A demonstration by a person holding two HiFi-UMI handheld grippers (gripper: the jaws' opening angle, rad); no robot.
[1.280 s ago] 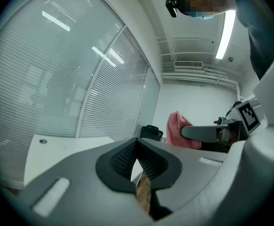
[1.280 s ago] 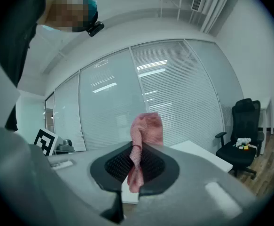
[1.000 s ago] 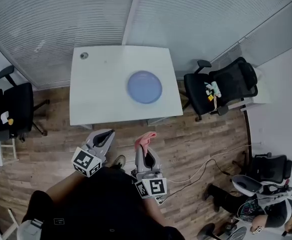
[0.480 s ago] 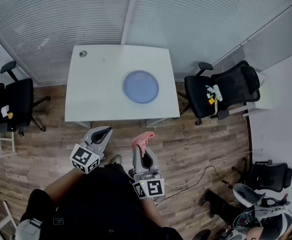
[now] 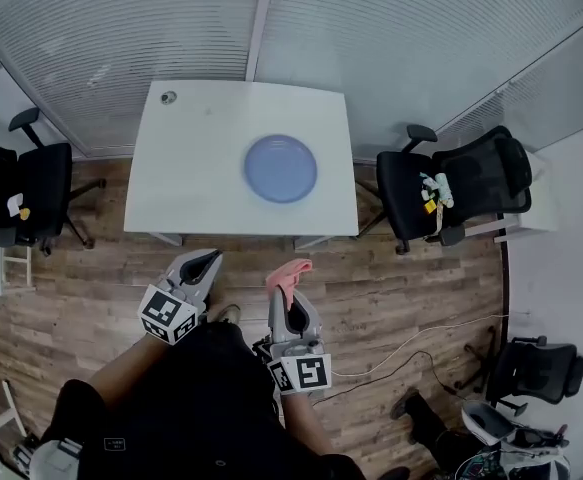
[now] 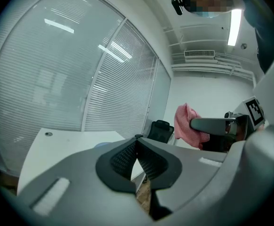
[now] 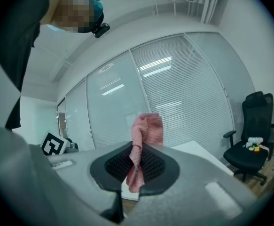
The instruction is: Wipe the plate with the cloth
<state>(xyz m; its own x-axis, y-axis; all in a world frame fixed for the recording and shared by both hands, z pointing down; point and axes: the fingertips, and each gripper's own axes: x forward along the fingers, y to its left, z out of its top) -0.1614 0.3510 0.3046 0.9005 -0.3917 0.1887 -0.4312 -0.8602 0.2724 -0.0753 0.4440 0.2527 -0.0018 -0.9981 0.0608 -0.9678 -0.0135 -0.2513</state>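
Note:
A round blue plate (image 5: 281, 168) lies on the white table (image 5: 191, 178), right of its middle. My right gripper (image 5: 286, 280) is shut on a pink cloth (image 5: 291, 271), which sticks up past the jaw tips (image 7: 146, 128) in the right gripper view. It hovers over the wooden floor, short of the table's near edge. My left gripper (image 5: 208, 261) is shut with nothing in it, left of the right one and also short of the table. In the left gripper view the pink cloth (image 6: 186, 125) shows at the right.
Black office chairs stand left (image 5: 21, 203) and right (image 5: 451, 193) of the table. A small round object (image 5: 169, 97) sits at the table's far left corner. Blinds cover the glass wall behind. A cable (image 5: 421, 343) runs over the floor at the right.
The view has shifted a little, and the table now sits slightly nearer the grippers. Both grippers keep their hold and pose, the cloth still in the right one.

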